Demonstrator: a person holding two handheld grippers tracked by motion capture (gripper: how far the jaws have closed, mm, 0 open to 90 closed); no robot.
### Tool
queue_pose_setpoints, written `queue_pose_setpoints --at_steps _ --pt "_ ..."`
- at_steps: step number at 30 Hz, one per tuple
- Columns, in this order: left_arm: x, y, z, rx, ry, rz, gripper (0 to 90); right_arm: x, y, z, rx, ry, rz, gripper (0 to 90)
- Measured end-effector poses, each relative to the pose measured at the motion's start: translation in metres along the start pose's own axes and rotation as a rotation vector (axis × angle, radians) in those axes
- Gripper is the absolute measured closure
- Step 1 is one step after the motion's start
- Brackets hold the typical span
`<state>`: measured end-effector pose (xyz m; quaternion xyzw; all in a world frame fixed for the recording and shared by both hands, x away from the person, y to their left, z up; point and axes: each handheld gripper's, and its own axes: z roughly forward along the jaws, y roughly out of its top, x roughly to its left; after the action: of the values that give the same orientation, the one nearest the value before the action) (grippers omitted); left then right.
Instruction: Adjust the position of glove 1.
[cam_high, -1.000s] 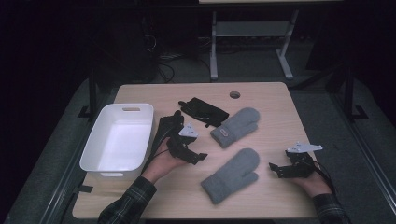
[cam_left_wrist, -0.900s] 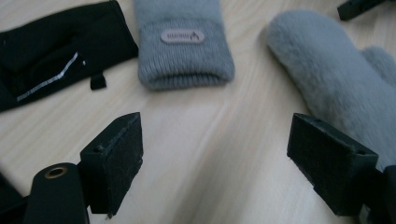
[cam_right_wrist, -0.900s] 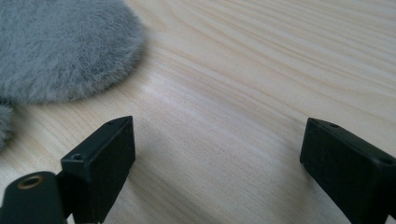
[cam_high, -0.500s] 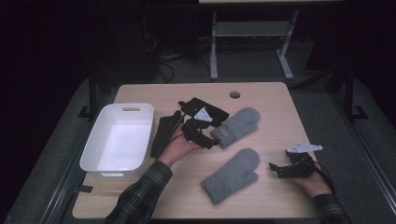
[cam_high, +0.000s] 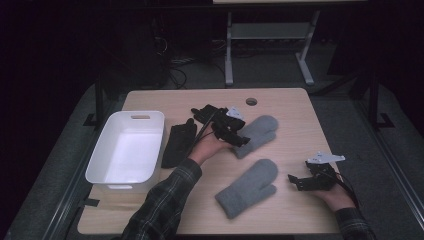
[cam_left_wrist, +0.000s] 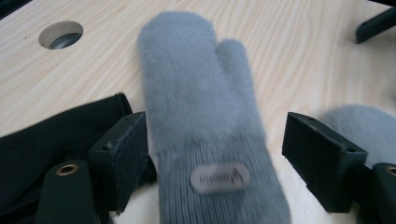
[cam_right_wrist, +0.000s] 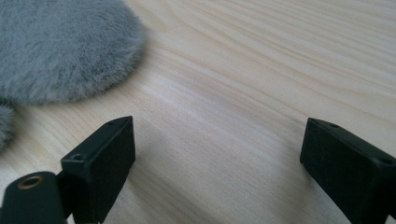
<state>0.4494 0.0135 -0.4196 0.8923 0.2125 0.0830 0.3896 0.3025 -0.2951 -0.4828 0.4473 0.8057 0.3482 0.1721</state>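
- On the table, the left gripper sat at the knitted cuff of the far grey mitten, its jaws standing wide to either side of the cuff and just closing in, with the pads not yet pressing on the wool
- From the left gripper view, the far grey mitten lay flat between the jaws, label patch up and thumb to the right of that view, a fold of black cloth touching the left-hand jaw
- Nearer the person, the near grey mitten lay flat and untouched, well apart from the white bin
- At the right edge, the right gripper rested low over bare wood with its jaws spread and nothing between them; the near grey mitten lay just ahead in its own view
- Beside the bin, a black glove lay on the wood, and the bin held nothing
- By my reading the sorting had barely begun: no item was in the bin, the first mitten was about to be gripped, and lifting, carrying and dropping it all remained, as did the second mitten
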Motion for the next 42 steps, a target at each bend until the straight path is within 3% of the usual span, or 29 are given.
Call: queue_pose_setpoints --at_steps 7,12,16,20,23,24,27,31,33,42 --pt "0.003 0.011 0.026 0.001 -0.001 -0.024 24.8 0.0 0.0 0.0 0.0 0.0 0.0 10.1" --pt "0.007 0.013 0.045 0.025 0.03 0.0 30.2 0.0 0.0 0.0 0.0 0.003 -0.002 10.0" --pt "0.01 0.014 0.057 0.029 0.038 -0.027 31.9 0.0 0.0 0.0 0.0 0.003 -0.003 10.1" --pt "0.013 0.013 0.065 0.042 0.028 -0.044 35.0 0.0 0.0 0.0 0.0 0.002 -0.003 10.1" --pt "0.014 0.011 0.068 0.047 0.011 -0.043 43.3 0.0 0.0 0.0 0.0 0.003 -0.003 10.1" --pt "0.014 0.01 0.068 0.056 0.01 -0.029 48.2 0.0 0.0 0.0 0.0 0.003 -0.004 10.1" --pt "0.014 0.01 0.069 0.063 -0.003 -0.039 62.7 0.0 0.0 0.0 -0.002 0.003 -0.006 10.1" --pt "0.013 0.013 0.065 0.055 0.015 -0.017 78.1 0.0 0.0 0.0 -0.001 0.006 -0.006 10.1" --pt "0.012 0.015 0.063 0.05 0.013 -0.017 80.4 0.0 0.0 0.0 -0.001 0.006 -0.006 10.1" --pt "0.011 0.024 0.037 0.011 -0.026 -0.086 81.8 0.0 0.0 0.0 -0.002 0.005 -0.008 10.2"
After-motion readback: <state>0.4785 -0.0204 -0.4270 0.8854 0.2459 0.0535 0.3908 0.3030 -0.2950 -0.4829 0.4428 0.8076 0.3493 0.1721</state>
